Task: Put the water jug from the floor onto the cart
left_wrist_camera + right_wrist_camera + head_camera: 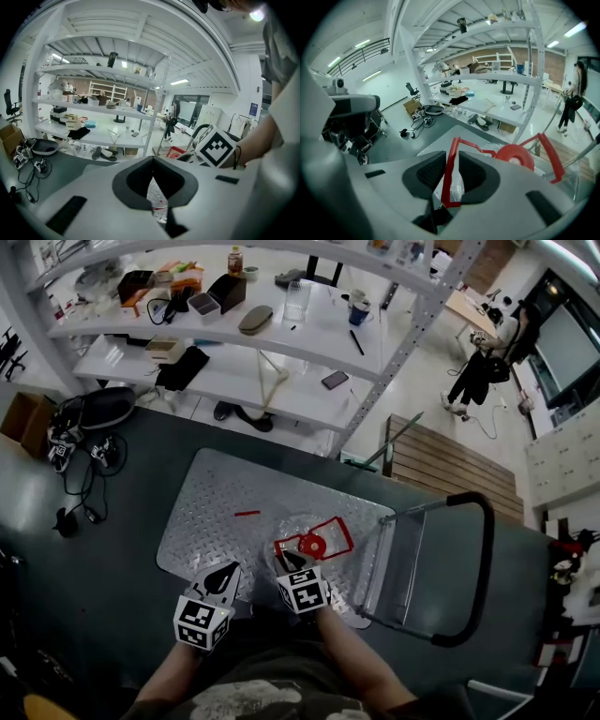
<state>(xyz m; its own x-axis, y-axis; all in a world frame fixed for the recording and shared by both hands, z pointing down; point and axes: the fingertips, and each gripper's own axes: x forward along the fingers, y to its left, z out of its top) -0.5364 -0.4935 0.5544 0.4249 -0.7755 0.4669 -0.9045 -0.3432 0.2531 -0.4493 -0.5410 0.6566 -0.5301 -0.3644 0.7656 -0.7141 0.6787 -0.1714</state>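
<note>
Hand-held grippers (224, 575) (286, 561) two, jug (316, 544) one, cart (221, 491) one

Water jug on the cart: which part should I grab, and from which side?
Grip the red handle of the water jug, probably from above on the near side. It stands clear of the wide, transparent body as a thin bar that fits between gripper pads; the right gripper straddles it now.
</note>
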